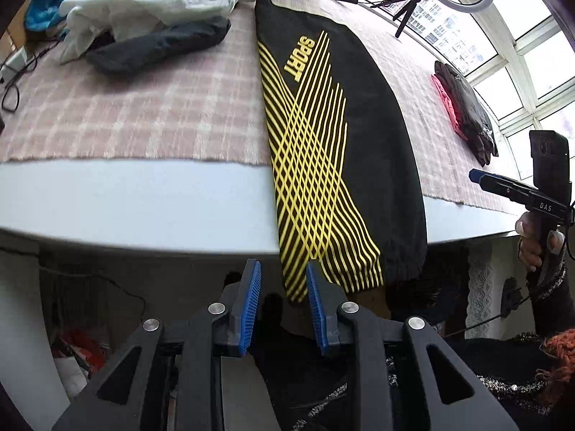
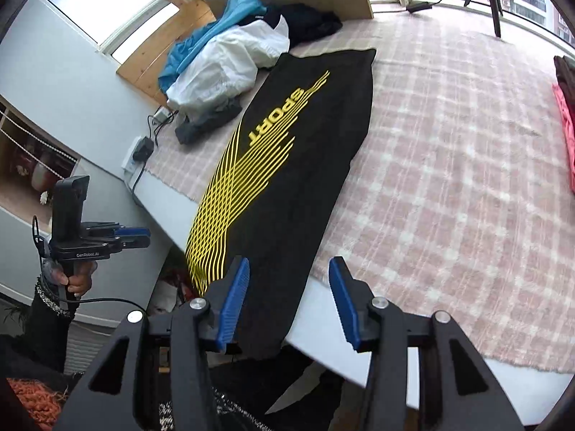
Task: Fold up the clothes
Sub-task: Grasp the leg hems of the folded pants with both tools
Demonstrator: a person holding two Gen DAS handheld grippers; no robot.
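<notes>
Black pants with yellow stripes and a "SPORT" print (image 1: pixel 323 136) lie lengthwise on the pink checked cover, folded narrow, the cuff end hanging over the table's near edge. They also show in the right wrist view (image 2: pixel 287 165). My left gripper (image 1: pixel 282 280) is open and empty, just below and in front of the hanging cuff. My right gripper (image 2: pixel 289 287) is open and empty above the near end of the pants. The right gripper also shows at the far right of the left wrist view (image 1: pixel 478 176), and the left gripper at the left of the right wrist view (image 2: pixel 138 237).
A heap of white, blue and dark clothes (image 1: pixel 143 3) lies at the far left of the table. A folded dark and pink stack (image 1: pixel 463 107) lies at the right by the window. A ring light on a tripod (image 1: pixel 406 14) stands at the back. Cables (image 2: pixel 151 133) lie on the left edge.
</notes>
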